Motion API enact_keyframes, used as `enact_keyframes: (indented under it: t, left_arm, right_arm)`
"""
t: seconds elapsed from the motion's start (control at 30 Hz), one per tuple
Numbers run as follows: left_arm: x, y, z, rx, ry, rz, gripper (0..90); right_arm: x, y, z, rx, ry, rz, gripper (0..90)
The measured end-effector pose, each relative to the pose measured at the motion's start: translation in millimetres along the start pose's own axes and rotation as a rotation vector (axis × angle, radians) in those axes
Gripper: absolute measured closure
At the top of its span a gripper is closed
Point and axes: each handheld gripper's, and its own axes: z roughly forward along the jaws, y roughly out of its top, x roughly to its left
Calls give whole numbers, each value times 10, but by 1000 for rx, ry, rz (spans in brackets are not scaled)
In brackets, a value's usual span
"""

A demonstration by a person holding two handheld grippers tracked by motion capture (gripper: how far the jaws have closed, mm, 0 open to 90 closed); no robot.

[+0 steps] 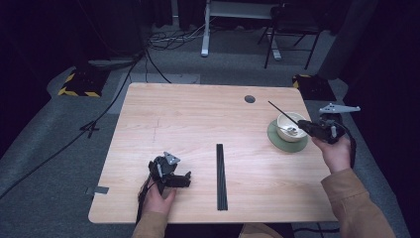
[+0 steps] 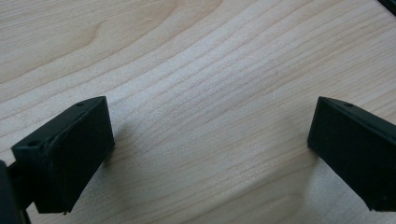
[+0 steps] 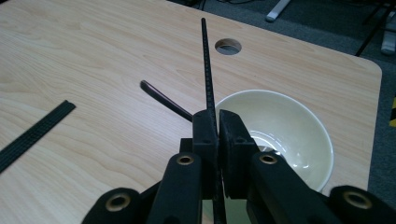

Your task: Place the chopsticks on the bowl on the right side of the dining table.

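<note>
Dim room, grey floor (image 1: 59,163), chair (image 1: 292,25) beyond.

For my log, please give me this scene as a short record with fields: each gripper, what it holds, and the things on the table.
left gripper: open, holds nothing, low over bare table near front edge
right gripper: shut on thin black stick, beside the bowl
bowl: cream, upright, on green plate, right side of table
spoon: in bowl, handle leaning out over rim
black strips: flat on table, centre front

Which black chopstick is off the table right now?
The single chopstick clamped in the right gripper beside the bowl, pointing up; the other chopsticks lie flat mid-table.
</note>
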Motion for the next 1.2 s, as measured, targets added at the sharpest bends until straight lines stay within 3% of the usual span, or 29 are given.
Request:
enact_keyframes:
  t: [0.17,0.33,0.63,1.2]
  left_arm:
    - [-1,0,1,-1,1,-1,6]
    - [-1,0,1,-1,1,-2,6]
    - [-1,0,1,-1,1,-1,6]
    - [-1,0,1,-1,1,-1,6]
  right_arm:
    - [-57,19,166,30,-18,-22,859]
    - [-146,-6,317,55,-11,13,859]
    - [-205,-94,540,105,-53,3,859]
    - [-282,-158,657,141,-57,20,845]
